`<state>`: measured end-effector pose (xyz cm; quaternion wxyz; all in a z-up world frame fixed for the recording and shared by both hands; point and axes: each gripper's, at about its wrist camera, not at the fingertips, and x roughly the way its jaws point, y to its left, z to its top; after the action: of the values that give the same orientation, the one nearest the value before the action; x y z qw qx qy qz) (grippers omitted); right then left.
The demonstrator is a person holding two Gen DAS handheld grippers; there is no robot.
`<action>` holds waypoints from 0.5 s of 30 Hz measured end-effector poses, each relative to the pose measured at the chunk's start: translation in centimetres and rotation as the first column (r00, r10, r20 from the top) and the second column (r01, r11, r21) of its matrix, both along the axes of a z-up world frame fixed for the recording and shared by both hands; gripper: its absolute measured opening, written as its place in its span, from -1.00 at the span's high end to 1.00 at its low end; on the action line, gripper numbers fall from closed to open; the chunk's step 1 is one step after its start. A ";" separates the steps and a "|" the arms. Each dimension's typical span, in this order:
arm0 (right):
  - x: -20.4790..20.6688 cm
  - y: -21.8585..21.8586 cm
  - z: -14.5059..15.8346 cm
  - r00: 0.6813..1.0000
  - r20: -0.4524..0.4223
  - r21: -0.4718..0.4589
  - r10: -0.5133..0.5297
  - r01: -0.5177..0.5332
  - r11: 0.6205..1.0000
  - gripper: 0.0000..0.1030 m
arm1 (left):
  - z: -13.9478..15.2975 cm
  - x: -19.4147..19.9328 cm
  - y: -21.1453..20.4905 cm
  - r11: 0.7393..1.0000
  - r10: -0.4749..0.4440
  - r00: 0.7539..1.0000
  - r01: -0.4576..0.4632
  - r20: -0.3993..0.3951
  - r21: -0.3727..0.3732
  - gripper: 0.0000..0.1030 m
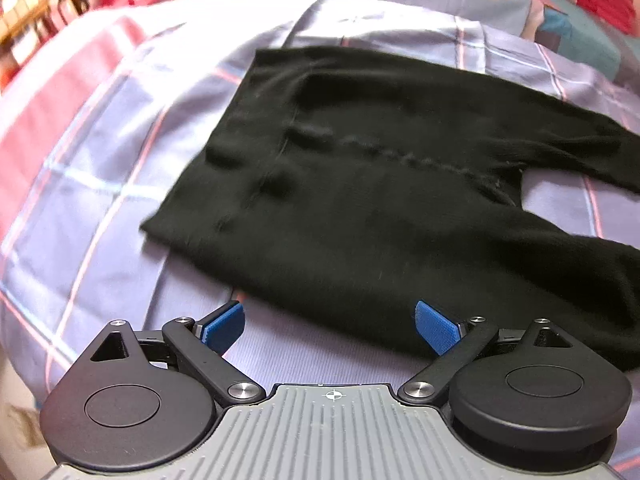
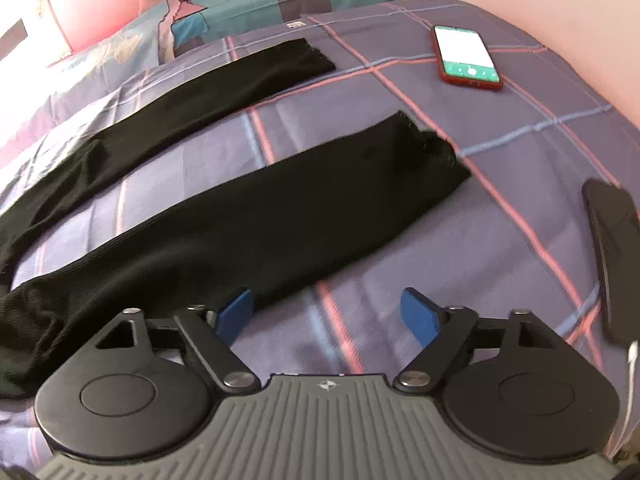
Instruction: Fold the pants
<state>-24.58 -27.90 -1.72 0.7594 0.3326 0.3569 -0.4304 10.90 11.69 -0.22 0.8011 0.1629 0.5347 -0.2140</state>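
Black pants (image 1: 360, 168) lie flat on the plaid bedsheet (image 1: 80, 200), legs apart. Left gripper (image 1: 330, 326) and right gripper (image 2: 330, 312) hover above with jaws released, empty; a red-cased phone (image 2: 466, 58) lies near the bed's far edge.

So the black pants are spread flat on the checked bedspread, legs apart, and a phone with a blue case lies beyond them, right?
Nearly. The phone has a red case, not blue, as the right wrist view shows. The black pants do lie flat on the checked bedspread with the legs apart.
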 end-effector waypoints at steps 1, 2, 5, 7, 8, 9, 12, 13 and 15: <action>-0.1 0.1 0.0 0.999 0.039 0.032 -0.006 0.005 0.999 -0.43 | 0.0 0.2 0.7 1.000 0.021 0.999 -0.021 -0.028 -0.015 -1.00; -0.4 0.0 -0.3 0.996 0.087 0.078 -0.014 0.007 0.997 -0.33 | -0.2 0.6 1.3 0.998 0.049 0.997 -0.051 -0.067 -0.031 -1.00; -1.6 -0.4 -0.8 0.969 0.227 0.198 -0.095 0.050 0.979 -0.27 | -1.5 2.2 3.1 0.973 0.139 0.954 -0.182 -0.266 -0.145 -1.00; -2.7 -1.3 -1.3 0.932 0.323 0.287 -0.168 0.073 0.955 -0.28 | -2.6 3.1 4.0 0.934 0.188 0.909 -0.282 -0.372 -0.218 -1.00; -3.2 -2.0 -1.5 0.908 0.362 0.334 -0.209 0.083 0.939 -0.23 | -2.9 3.4 4.2 0.918 0.213 0.900 -0.317 -0.379 -0.237 -1.00; -3.6 -2.5 -1.8 0.888 0.393 0.374 -0.238 0.082 0.924 -0.21 | -3.0 3.6 4.2 0.908 0.229 0.893 -0.339 -0.388 -0.245 -1.00; -3.9 -3.5 -3.2 0.840 0.451 0.473 -0.302 0.062 0.879 -0.15 | -3.3 4.5 3.8 0.889 0.241 0.881 -0.369 -0.407 -0.270 -1.00; -3.9 -3.6 -3.5 0.828 0.464 0.480 -0.314 0.063 0.875 -0.09 | -3.3 4.7 3.6 0.887 0.246 0.881 -0.372 -0.404 -0.272 -1.00; -4.2 -3.9 -4.1 0.802 0.485 0.504 -0.347 0.068 0.861 -0.02 | -3.4 5.1 3.7 0.877 0.262 0.879 -0.389 -0.399 -0.283 -1.00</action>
<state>-28.79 -31.79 -5.83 0.6748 0.6531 0.1700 -0.2987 15.99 15.34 -3.58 0.7342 -0.1185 0.6402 -0.1922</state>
